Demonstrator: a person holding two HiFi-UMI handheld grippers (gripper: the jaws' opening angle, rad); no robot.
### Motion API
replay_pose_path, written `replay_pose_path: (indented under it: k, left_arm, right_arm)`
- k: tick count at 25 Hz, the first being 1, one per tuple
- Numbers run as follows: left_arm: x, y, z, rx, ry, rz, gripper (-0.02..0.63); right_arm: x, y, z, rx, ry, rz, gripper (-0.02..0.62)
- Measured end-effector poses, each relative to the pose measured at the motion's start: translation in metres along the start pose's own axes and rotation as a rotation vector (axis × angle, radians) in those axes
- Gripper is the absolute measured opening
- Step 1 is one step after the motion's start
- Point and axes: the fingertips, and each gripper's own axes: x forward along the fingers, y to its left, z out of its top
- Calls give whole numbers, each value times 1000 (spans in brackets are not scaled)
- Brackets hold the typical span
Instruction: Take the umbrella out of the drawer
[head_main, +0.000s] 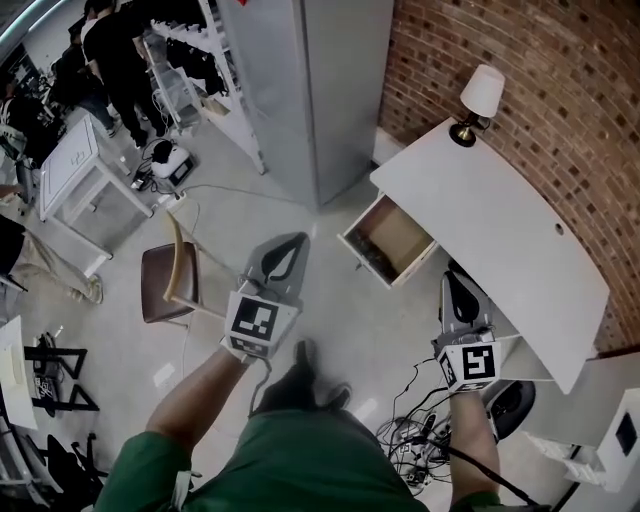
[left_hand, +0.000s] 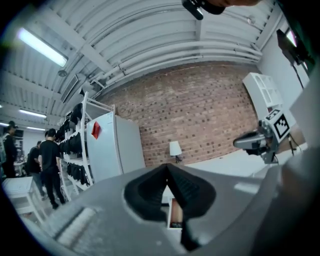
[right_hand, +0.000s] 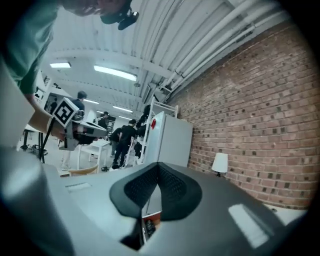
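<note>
Readable text: none in any of the views.
Marker, left: the left cube (head_main: 262, 322) on the left gripper (head_main: 297, 240) carries a black-and-white square marker. It is a block pattern only, with no letters or digits.
Marker, right: the right cube (head_main: 470, 364) on the right gripper (head_main: 453, 277) carries the same sort of marker, again pattern only.
Sign on cabinet: a red patch (left_hand: 95, 130) sits high on the grey cabinet (left_hand: 117, 150). It is too small and blurred to tell whether it bears print.
Label on box: the white box (head_main: 610, 440) shows a dark square on its face, with no print that can be made out.
</note>
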Motion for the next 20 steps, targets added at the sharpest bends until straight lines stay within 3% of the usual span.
replay_pose_path:
  k: [2,4,10,20]
  left_arm:
    - [10,6,-14,-12,24,0,0]
    - [23,14,-29,-26,48,-2,0]
    - [71,56,-74,-97,86,-19,0]
    - [168,126,-146,-172,166,-127,0]
  right_arm:
    - [14,10,-8,-47,8,49,-3]
    - [31,10,-17,-50,25,45,-3]
    - [92,-6,-55,102,95,-37,-2]
    - [211,-14,-123,166,298,-90,3]
